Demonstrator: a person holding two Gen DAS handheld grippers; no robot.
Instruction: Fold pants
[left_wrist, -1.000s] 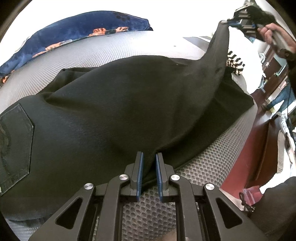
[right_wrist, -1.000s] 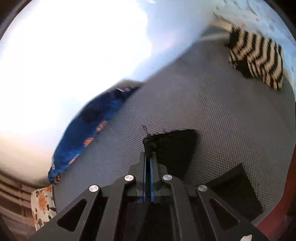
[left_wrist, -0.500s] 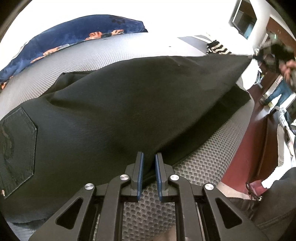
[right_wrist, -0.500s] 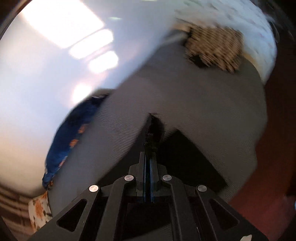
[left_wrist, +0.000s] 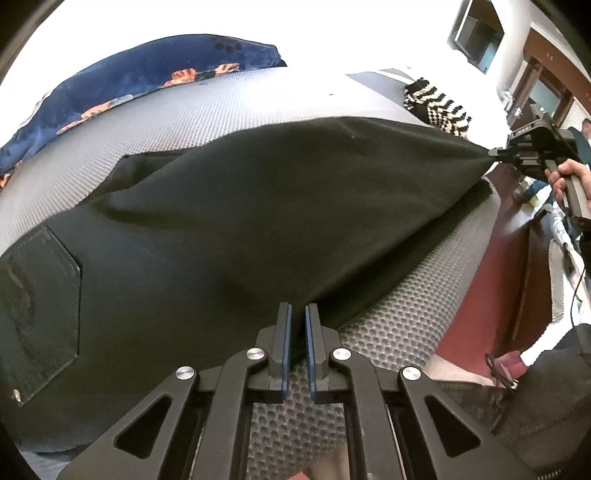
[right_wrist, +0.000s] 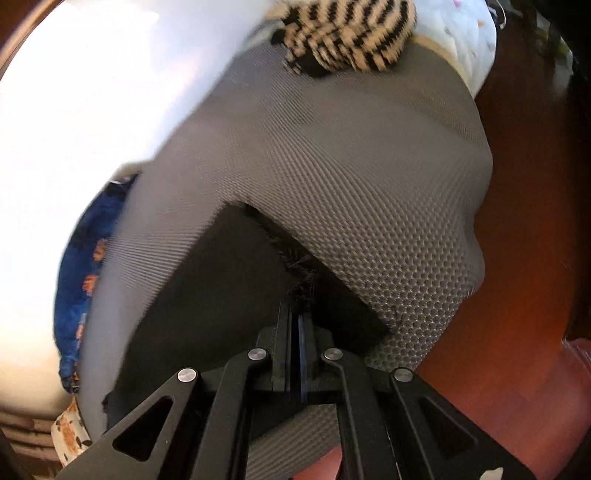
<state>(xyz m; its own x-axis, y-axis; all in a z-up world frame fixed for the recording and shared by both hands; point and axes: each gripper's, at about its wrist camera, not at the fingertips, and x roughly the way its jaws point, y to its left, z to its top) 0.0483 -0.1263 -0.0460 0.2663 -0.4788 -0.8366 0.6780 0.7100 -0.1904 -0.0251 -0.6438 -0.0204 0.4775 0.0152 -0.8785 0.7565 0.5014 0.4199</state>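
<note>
The black pants (left_wrist: 229, 221) lie spread on a grey mesh bed (left_wrist: 229, 107), with a back pocket (left_wrist: 40, 306) at the left. My left gripper (left_wrist: 297, 314) is shut on the pants' near edge. My right gripper (left_wrist: 496, 152) is shut on the frayed leg hem and holds the upper leg stretched out to the right, above the leg lying on the bed. In the right wrist view the right gripper (right_wrist: 295, 317) pinches the frayed hem (right_wrist: 303, 273), with the black pants (right_wrist: 207, 295) below it.
A blue patterned pillow (left_wrist: 122, 85) lies at the far left of the bed. A striped black-and-cream knit (left_wrist: 436, 107) sits at the far end, also in the right wrist view (right_wrist: 347, 33). The red-brown floor (right_wrist: 524, 221) lies past the bed's right edge.
My right gripper has swung the leg hem down from high above the bed and out to the right, pulling the upper leg flat and taut. My left gripper has stayed in place.
</note>
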